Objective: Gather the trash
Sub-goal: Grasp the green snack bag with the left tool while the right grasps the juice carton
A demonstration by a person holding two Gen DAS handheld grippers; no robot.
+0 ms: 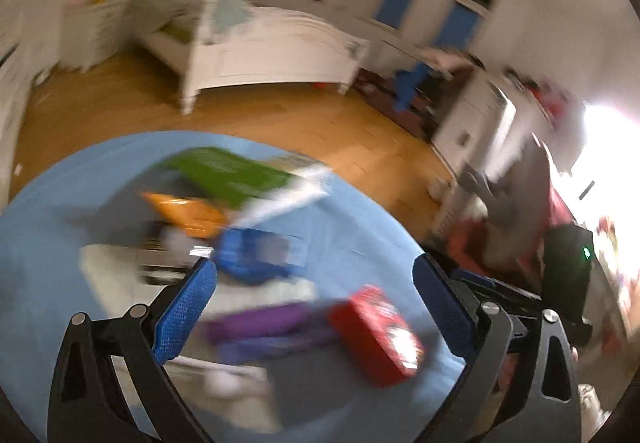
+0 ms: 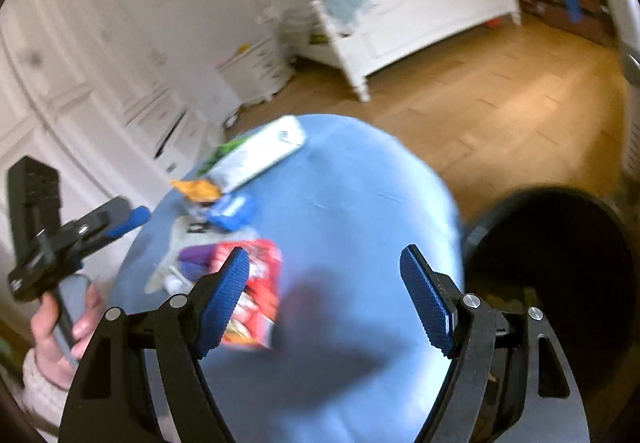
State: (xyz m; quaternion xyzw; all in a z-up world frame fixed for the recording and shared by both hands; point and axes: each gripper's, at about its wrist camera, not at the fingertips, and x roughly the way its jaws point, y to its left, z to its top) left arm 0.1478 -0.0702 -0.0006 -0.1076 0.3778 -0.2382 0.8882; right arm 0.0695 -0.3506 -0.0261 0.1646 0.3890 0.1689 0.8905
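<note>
Trash lies on a round blue table: a red box, a purple wrapper, a blue packet, an orange bag and a green and white box. My left gripper is open and empty above the red box and purple wrapper. My right gripper is open and empty above the table, its left finger over the red box. The left gripper also shows at the left of the right wrist view. Both views are blurred.
A black trash bin stands right of the table. A white bed and white drawers stand across the wooden floor. White cupboards line the left wall. The right gripper's body is at the right.
</note>
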